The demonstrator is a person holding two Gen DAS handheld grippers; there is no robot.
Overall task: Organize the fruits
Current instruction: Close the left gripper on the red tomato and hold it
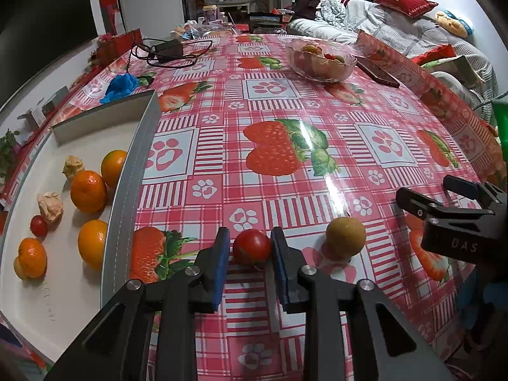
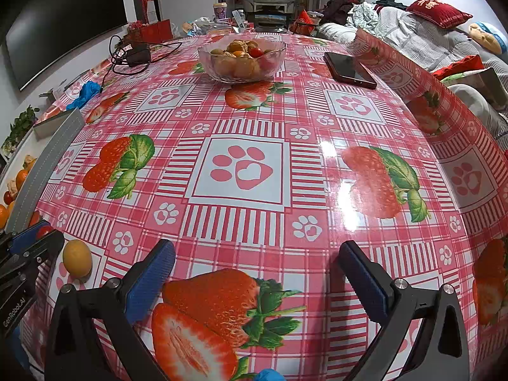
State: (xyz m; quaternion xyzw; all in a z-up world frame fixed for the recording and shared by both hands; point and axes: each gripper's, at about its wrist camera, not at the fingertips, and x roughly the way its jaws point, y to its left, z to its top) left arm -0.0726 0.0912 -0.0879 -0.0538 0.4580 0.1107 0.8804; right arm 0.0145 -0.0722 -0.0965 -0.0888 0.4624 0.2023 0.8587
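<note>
A living room with a sofa lay behind the counter (image 1: 285,101), under a strawberry-print oilcloth. The left tongs (image 1: 250,250) were narrowed around a cherry tomato (image 1: 251,246), the pads about touching it. A brownish round fruit (image 1: 346,233) sat just right of them. The right tongs (image 2: 257,266) stood wide and empty. Left of the left tongs, the white tray (image 1: 79,285) already held mandarins (image 1: 88,191), while far ahead the glass bowl (image 2: 242,60) remained full, so most sorting seemed undone.

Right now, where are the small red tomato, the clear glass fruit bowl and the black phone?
small red tomato (image 1: 251,246), left wrist view, its front.
clear glass fruit bowl (image 2: 241,73), right wrist view, its wall.
black phone (image 2: 347,66), right wrist view, its screen.
</note>
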